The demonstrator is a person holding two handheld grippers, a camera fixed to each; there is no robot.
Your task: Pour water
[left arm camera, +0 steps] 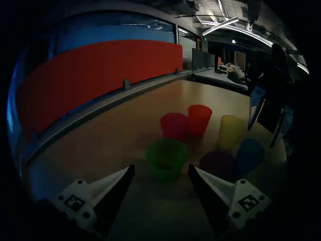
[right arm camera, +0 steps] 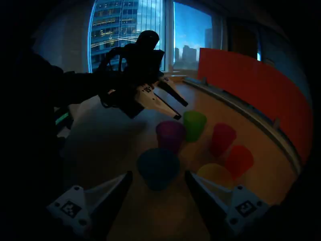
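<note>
Dim light. My left gripper [left arm camera: 160, 168] is spread wide and empty. The green cup [left arm camera: 166, 158] stands on the table [left arm camera: 120, 136] just ahead, between the fingertips but untouched. My right gripper [right arm camera: 157, 173] is also wide and empty, with the blue cup [right arm camera: 158, 168] just ahead of it.

The cups look like thin plastic: light, likely to flex, tapered so they could slip. I'd grip at mid-wall, gently, below the rim. Which one holds water I cannot tell.

Tight cluster. The purple cup [right arm camera: 170, 134] sits beside the blue one, with the pink cup [left arm camera: 174, 125], red cup [left arm camera: 199, 118] and yellow cup [left arm camera: 230, 130] close behind — easy to knock with an outer finger. A red screen [left arm camera: 92, 76] runs along the far edge, well apart
</note>
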